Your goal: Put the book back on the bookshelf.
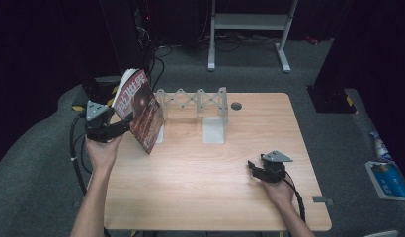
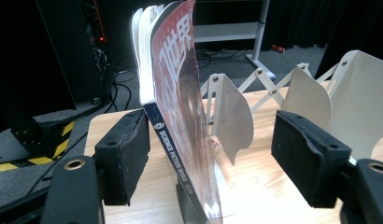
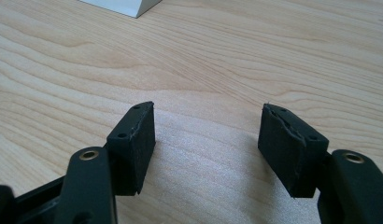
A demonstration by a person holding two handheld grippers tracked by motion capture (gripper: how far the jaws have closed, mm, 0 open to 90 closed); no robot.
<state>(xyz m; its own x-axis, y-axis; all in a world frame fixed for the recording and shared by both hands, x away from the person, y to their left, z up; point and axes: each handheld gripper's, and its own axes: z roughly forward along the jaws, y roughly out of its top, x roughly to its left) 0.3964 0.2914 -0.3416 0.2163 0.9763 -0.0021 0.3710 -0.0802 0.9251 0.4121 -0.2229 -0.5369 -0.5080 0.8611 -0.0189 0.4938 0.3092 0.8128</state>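
The right gripper [image 1: 255, 169] rests idle on the near right of the tabletop [image 1: 200, 182], jaws apart on nothing. At the left edge, the left gripper [image 2: 210, 154] stands wide, the magazine [image 2: 178, 112] upright between its pads, spine against the left pad, clear of the right. Its long axis rises steeply. Just beyond and rightward waits the white expanding rack [image 1: 198, 106], so the left hand is nearer.

magazine [image 2: 180, 116]: bottom corner cut off by frame edge | rack [image 2: 329, 93]: right end cropped
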